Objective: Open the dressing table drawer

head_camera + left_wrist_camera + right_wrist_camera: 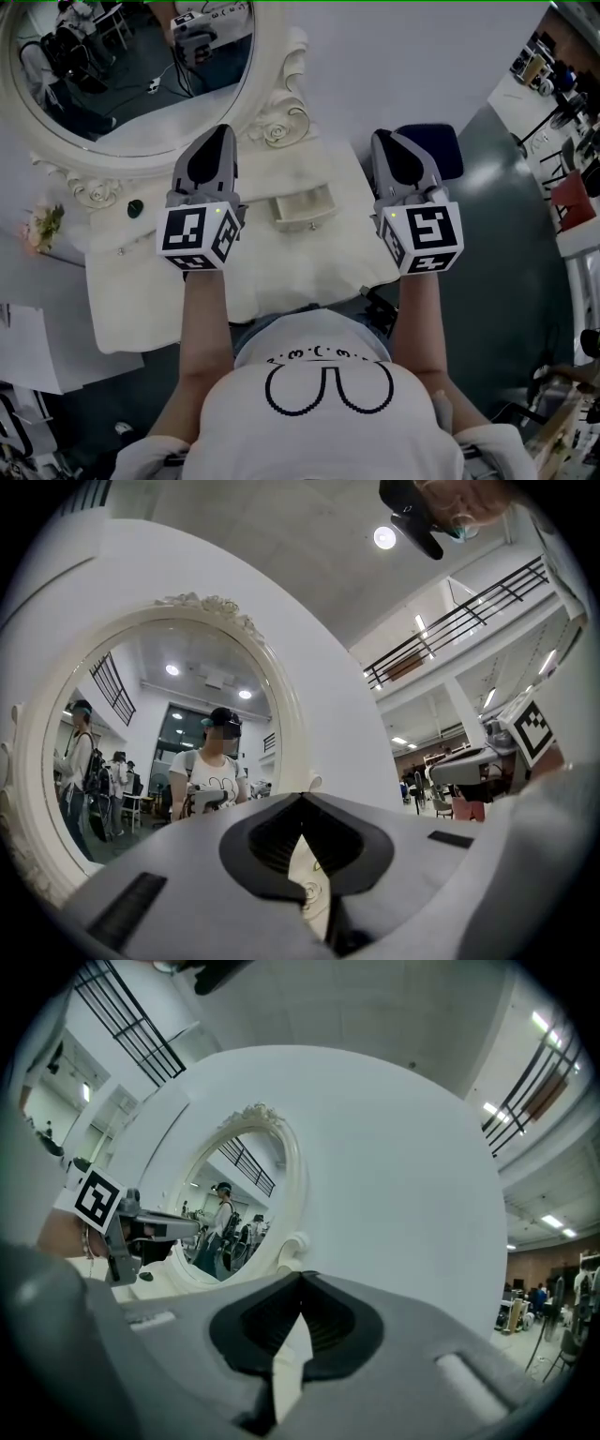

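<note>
The left gripper (220, 141) and right gripper (384, 145) hover, jaws closed on nothing, either side of the dressing table's (281, 272) small centre drawer (303, 208), which looks pulled out. Lowering blindly could bump it askew.

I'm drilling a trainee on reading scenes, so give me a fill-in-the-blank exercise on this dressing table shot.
1. In the head view the drawer shows ___ the left tongs and the right tongs.
2. Both tongs are ___ and hold nothing.
3. The mirror above the table is ___ in shape.

Missing words: between; shut; oval.
</note>
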Tool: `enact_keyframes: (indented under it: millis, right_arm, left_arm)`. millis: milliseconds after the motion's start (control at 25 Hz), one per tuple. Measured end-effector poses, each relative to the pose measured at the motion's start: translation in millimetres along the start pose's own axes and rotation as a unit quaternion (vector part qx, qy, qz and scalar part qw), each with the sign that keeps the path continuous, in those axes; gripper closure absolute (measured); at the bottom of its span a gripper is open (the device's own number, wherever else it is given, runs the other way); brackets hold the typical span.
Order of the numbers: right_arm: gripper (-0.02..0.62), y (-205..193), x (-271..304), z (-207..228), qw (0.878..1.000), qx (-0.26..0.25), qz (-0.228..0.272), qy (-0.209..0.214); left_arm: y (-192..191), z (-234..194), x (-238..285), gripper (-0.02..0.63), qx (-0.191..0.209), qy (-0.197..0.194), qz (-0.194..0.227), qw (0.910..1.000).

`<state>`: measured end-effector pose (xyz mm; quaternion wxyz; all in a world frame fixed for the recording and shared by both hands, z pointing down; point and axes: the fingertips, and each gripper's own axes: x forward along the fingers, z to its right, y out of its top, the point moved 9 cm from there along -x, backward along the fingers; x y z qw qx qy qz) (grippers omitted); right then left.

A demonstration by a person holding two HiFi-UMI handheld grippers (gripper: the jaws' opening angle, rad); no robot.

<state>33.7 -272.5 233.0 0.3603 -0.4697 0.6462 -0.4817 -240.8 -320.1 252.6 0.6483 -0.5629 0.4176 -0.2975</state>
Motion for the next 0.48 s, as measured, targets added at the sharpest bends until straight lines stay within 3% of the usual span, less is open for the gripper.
enact_keyframes:
  millis: [480]
  right_arm:
    - [0.598, 0.7, 4.4, -6.8, 1.000, -0.014, 0.015, 0.014]
  left_arm:
    - [-4.2, -0.1, 1.5, 0.607, 0.003, -0.018, -0.011, 0.9998]
